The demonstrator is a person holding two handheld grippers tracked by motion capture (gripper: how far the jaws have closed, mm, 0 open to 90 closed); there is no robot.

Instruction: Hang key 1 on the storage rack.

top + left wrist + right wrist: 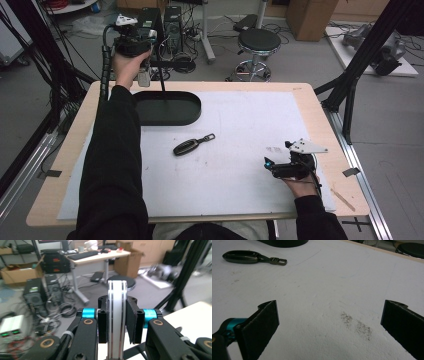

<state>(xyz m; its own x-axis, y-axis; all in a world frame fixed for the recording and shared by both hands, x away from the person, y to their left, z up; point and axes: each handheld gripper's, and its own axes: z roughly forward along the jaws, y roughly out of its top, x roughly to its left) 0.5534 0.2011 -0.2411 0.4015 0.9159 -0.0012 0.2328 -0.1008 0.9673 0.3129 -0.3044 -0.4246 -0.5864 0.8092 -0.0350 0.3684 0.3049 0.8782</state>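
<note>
My left gripper (pixel 144 50) is raised above the table's far left corner, past the black oval tray (pixel 167 107). In the left gripper view, my left gripper (pixel 117 312) is shut on a white flat strip (pixel 117 295) with dark lines along its edge, held upright between the pads. A dark key fob (pixel 189 146) with a metal clasp lies on the white mat (pixel 235 130) near the middle. The key fob (pixel 242 257) is also at the top left of the right gripper view. My right gripper (pixel 269 169) rests low at the mat's right side, and my right gripper (pixel 329 312) stands open with nothing between its fingers.
A round black stool (pixel 258 42) and computer towers (pixel 172 22) stand on the floor beyond the table's far edge. Black frame struts (pixel 350 90) rise at the right. A dark smudge (pixel 357 326) marks the mat ahead of the right gripper.
</note>
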